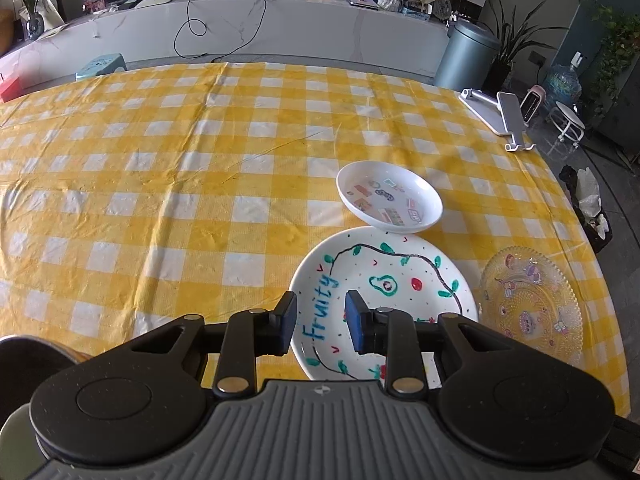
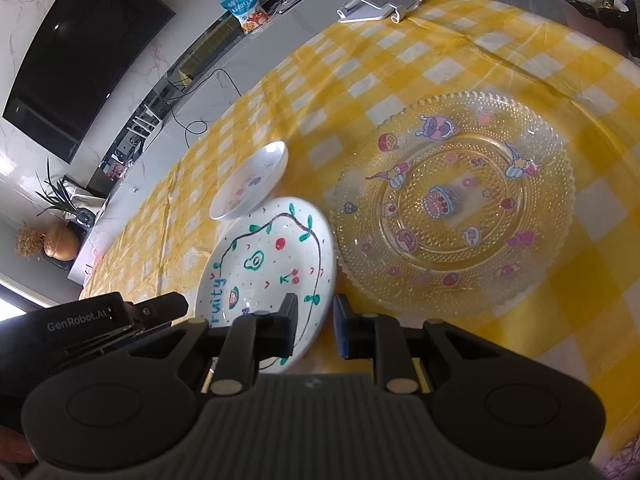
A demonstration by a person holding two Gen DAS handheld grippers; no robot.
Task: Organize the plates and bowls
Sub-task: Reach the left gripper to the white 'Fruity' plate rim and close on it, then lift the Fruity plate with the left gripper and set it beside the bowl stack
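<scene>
Both hand-held grippers, left (image 1: 321, 322) and right (image 2: 316, 326), narrowly open, empty, above the Fruity plate (image 1: 384, 280).

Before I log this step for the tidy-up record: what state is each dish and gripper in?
Fruity plate: flat on the tablecloth, empty.
White bowl: upright, its near edge over the Fruity plate's rim.
Glass plate: flat, empty, unstacked.
Left gripper: part open, holding nothing.
Right gripper: narrowly open, holding nothing.

Soft daylight fills the room, and glare streaks the glossy yellow checked cloth (image 1: 168, 168). The right view is smeared by motion, blurring the glass plate (image 2: 452, 204). Both views bow at the edges.
</scene>
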